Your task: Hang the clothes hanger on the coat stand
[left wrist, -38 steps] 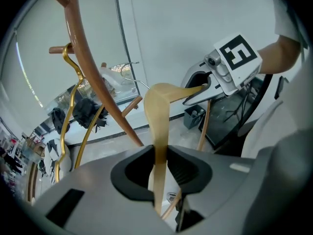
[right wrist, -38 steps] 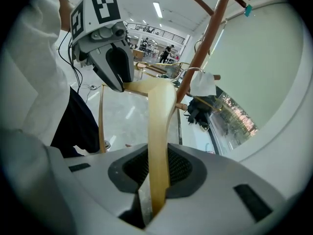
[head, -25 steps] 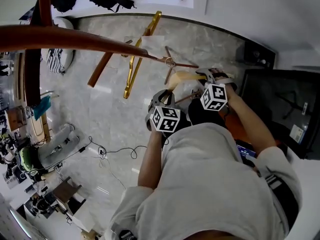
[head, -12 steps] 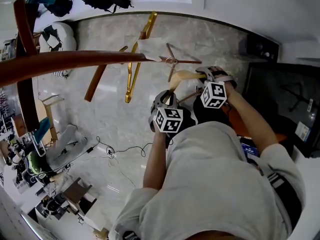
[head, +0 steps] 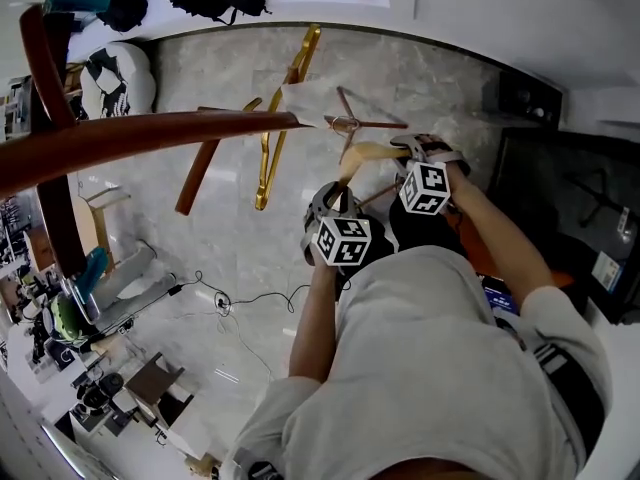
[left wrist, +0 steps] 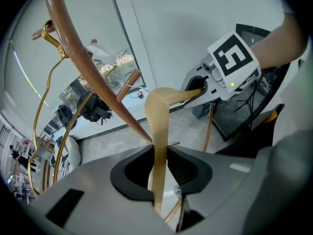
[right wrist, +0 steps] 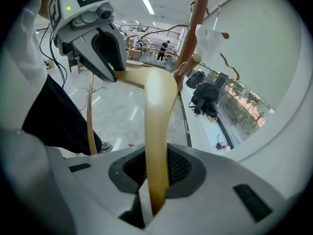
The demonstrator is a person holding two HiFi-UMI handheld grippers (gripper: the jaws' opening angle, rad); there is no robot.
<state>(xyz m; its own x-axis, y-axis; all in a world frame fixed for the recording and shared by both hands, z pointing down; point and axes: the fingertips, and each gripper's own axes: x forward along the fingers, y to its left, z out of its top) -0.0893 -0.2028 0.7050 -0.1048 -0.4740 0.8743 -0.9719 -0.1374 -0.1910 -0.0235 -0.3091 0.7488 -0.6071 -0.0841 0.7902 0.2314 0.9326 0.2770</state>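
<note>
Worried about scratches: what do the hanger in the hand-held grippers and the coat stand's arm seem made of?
The hanger: likely pale wood, smooth matte tan, no glare. The coat stand arm: probably varnished wood, reddish-brown with soft sheen; coated metal is possible.

A light grey short-sleeved top (head: 430,368) and dark trousers (right wrist: 46,106) are worn. The left tool (left wrist: 157,166) and the right tool (right wrist: 156,169) are moulded in pale grey plastic, and their jaws are lined with black ribbed pads (left wrist: 185,168). Each is topped by 1 white cube (head: 340,241) printed with black square markers, beside which a small green light (left wrist: 233,85) is lit.
</note>
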